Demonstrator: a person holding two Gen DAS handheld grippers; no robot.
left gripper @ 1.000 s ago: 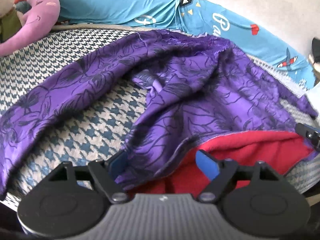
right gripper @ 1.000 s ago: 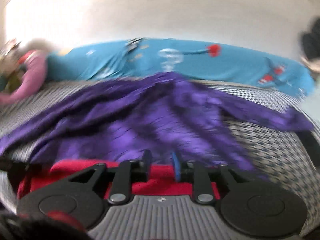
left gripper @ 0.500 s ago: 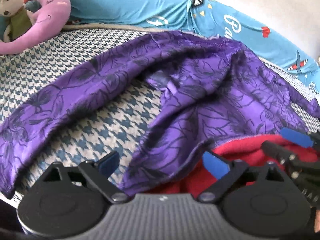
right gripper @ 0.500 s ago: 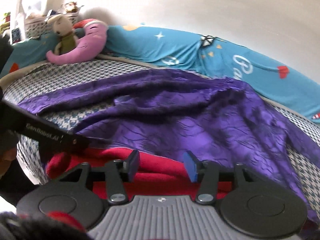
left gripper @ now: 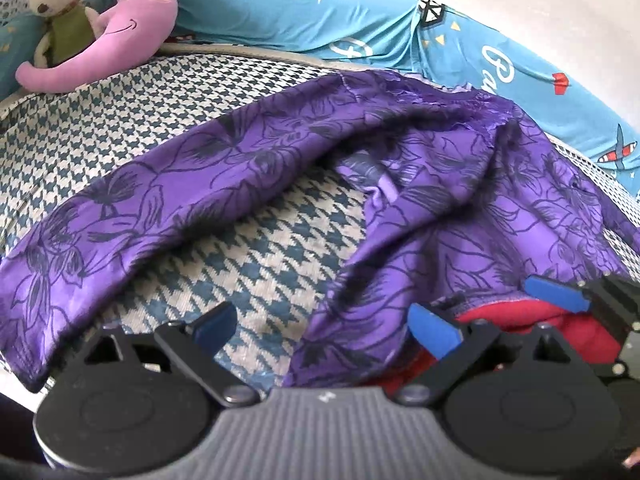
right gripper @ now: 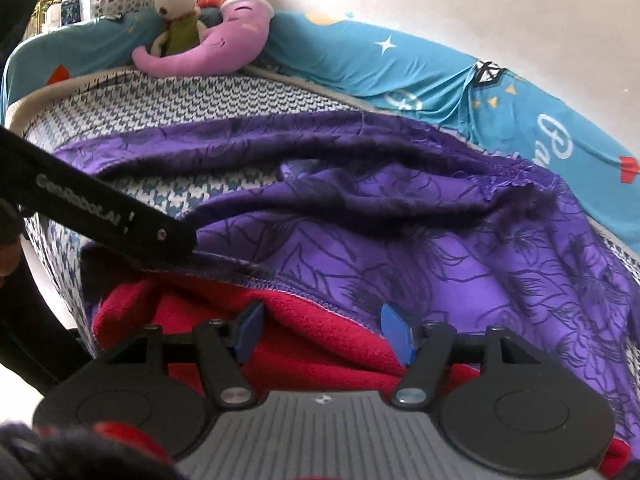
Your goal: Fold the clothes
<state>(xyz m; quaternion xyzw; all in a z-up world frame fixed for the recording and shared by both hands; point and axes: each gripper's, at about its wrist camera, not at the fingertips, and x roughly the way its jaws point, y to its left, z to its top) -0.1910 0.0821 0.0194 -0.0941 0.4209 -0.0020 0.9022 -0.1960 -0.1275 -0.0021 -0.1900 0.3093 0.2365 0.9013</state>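
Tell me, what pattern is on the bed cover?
Blue-and-white houndstooth on the bed cover, clearest in the left wrist view.

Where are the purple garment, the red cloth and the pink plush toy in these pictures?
purple garment (left gripper: 460,240), left wrist view, on its patterned middle.
red cloth (right gripper: 320,344), right wrist view, on the fleece between the gripper fingers.
pink plush toy (left gripper: 132,28), left wrist view, on its smiling face.

Both tongs have spread wide: the left tongs (left gripper: 326,326) released the purple garment (left gripper: 460,216), and the right tongs (right gripper: 324,332) opened over the red fleece (right gripper: 320,340).
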